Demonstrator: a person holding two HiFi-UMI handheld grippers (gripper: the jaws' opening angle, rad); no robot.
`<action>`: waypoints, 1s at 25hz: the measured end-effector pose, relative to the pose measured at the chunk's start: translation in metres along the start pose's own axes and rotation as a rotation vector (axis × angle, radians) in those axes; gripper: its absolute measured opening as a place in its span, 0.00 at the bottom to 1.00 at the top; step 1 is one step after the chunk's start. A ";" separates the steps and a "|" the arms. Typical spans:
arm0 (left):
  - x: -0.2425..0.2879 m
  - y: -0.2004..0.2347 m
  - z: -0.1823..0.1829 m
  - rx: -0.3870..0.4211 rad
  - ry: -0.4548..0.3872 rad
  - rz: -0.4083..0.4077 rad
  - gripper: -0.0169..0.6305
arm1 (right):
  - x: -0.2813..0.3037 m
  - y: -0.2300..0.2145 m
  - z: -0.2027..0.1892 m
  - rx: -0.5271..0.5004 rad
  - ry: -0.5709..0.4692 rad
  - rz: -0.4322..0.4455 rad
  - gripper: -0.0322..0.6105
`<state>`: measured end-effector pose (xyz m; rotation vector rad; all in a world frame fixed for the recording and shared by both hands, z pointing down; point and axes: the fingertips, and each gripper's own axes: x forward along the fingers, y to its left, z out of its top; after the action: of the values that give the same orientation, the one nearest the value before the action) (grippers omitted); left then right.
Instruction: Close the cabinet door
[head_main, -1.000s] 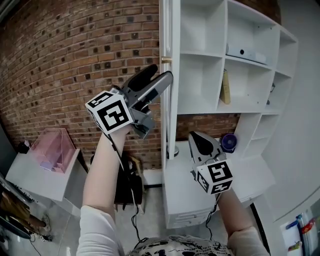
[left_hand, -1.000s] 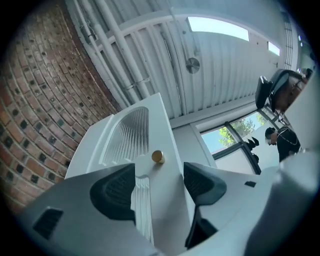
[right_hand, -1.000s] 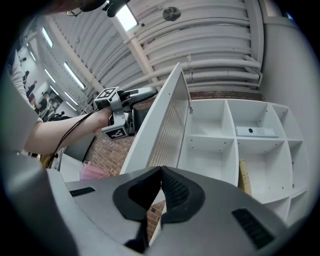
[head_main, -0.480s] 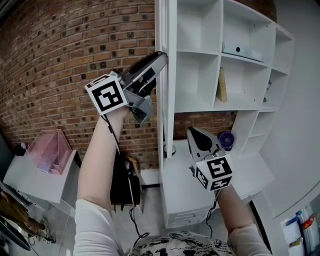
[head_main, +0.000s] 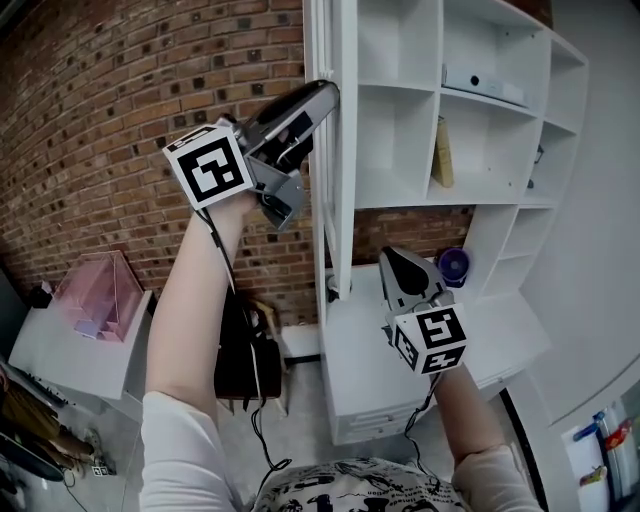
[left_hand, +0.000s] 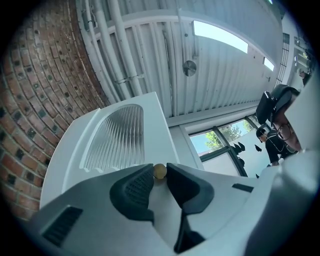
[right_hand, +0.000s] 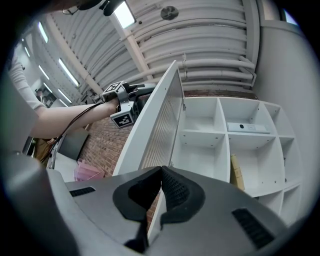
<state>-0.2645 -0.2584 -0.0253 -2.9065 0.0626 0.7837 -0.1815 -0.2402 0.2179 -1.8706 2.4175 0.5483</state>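
At the left edge of the cabinet (head_main: 395, 150), what did the head view show?
— The cabinet door (head_main: 340, 200) stood open, edge-on, with the left hand-held gripper (head_main: 325, 95) up against it.

Left gripper view?
— Its jaws had just been closing and pinched the brass knob (left_hand: 159, 171). The door looked ready to swing.

Right gripper view?
— The right hand-held gripper (right_hand: 161, 169) was closed and empty.

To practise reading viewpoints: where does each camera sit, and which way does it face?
Head view: on the person's head, facing cabinet door and shelves; both forearms, left gripper, right gripper show.
Left gripper view: on that gripper, looking up the door; jaws have just been closing onto the knob.
Right gripper view: on that gripper, jaws together, facing door and shelves; left forearm shows.
Shared: all three show the door.
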 end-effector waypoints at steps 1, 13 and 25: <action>0.002 0.000 -0.001 0.005 0.005 0.007 0.17 | 0.001 -0.002 -0.003 0.005 0.003 -0.001 0.07; 0.039 -0.006 -0.024 0.065 0.036 0.070 0.17 | -0.016 -0.041 -0.022 0.014 -0.015 -0.004 0.07; 0.108 -0.006 -0.067 0.184 0.024 0.143 0.17 | -0.036 -0.130 -0.046 0.024 -0.009 0.026 0.07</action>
<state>-0.1375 -0.2627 -0.0215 -2.7596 0.3307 0.7215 -0.0401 -0.2479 0.2366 -1.8266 2.4348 0.5258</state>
